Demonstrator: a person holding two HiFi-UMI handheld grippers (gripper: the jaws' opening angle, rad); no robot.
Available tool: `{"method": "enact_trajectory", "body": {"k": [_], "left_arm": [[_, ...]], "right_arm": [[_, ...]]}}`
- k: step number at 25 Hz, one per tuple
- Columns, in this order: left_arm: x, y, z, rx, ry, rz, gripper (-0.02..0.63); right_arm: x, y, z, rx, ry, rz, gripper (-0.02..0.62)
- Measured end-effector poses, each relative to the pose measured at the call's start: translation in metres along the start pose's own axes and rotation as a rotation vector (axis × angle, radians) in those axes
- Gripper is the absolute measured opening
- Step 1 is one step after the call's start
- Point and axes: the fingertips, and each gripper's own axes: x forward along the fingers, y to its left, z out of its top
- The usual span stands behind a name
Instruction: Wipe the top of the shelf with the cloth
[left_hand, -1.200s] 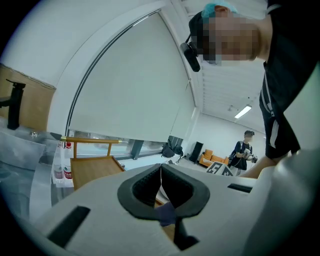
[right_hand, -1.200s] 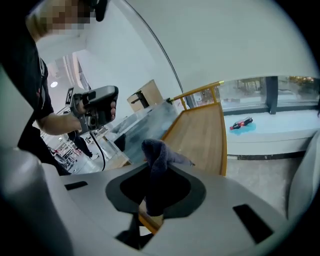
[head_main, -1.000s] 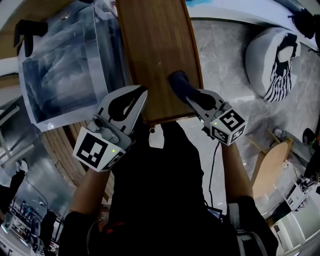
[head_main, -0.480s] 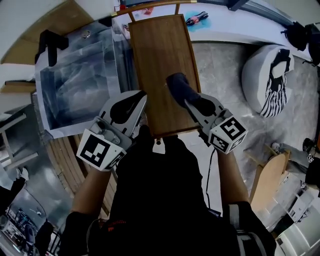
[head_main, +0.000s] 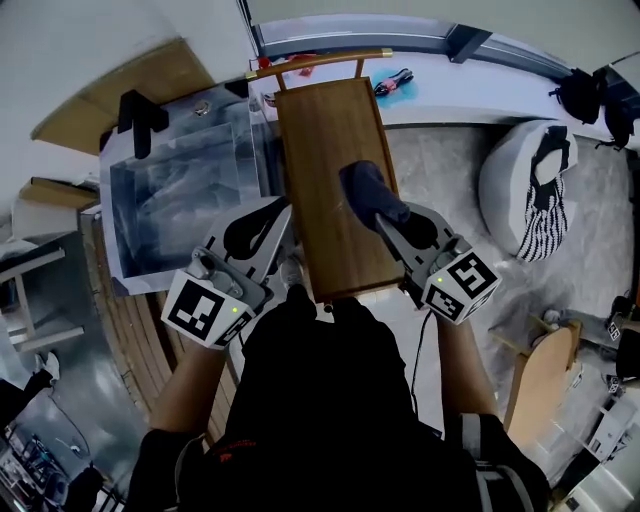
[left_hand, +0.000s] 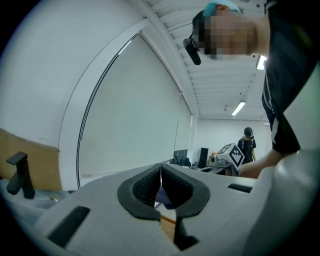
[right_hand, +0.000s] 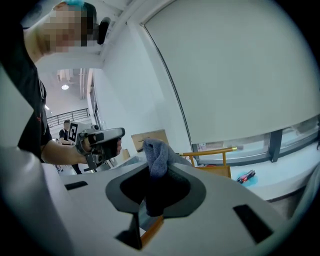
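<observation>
Head view: grey marble floor (head_main: 440, 180) fills the right side, and a clear plastic box (head_main: 180, 190) stands just left of the shelf. A grey beanbag (head_main: 520, 190) sits on the floor, well right of the shelf. The shelf top (head_main: 325, 150) is a long brown wood board running away from the person, its far end by a white ledge (head_main: 480, 85). A small red-and-black item (head_main: 393, 82) lies on that ledge.

The person's torso in a black shirt (head_main: 320, 400) fills the bottom, both forearms reaching forward.

Left hand-held gripper (head_main: 275, 215) is at the shelf's left edge near its near end, between board and plastic box; contact with the wood can't be told. In the left gripper view (left_hand: 160, 175) its jaws are pressed together at the tips with nothing between them.

Right hand-held gripper (head_main: 392, 222) is over the right half of the board, near end. In the right gripper view (right_hand: 152, 185) it pinches the cloth (right_hand: 157, 155), which bunches up past the jaws.

The cloth (head_main: 368, 195) is dark blue-grey, wadded, and sits on the shelf top right of centre, at the tips of the right hand-held gripper.
</observation>
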Motion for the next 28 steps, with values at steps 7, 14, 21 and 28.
{"method": "enact_trajectory", "body": {"k": [7, 14, 21, 28], "left_arm": [[-0.007, -0.003, 0.026, 0.018, -0.038, -0.018, 0.023], [-0.015, -0.002, 0.048, 0.033, -0.076, -0.025, 0.023], [-0.023, 0.004, 0.061, 0.041, -0.096, -0.035, 0.023], [-0.027, 0.006, 0.065, 0.040, -0.106, -0.057, 0.023]], "right_arm": [[-0.003, 0.023, 0.037, -0.029, -0.053, -0.008, 0.060], [0.002, 0.043, 0.065, -0.045, -0.098, 0.005, 0.060], [0.011, 0.065, 0.086, -0.057, -0.137, 0.021, 0.060], [0.022, 0.079, 0.091, -0.058, -0.146, 0.025, 0.060]]}}
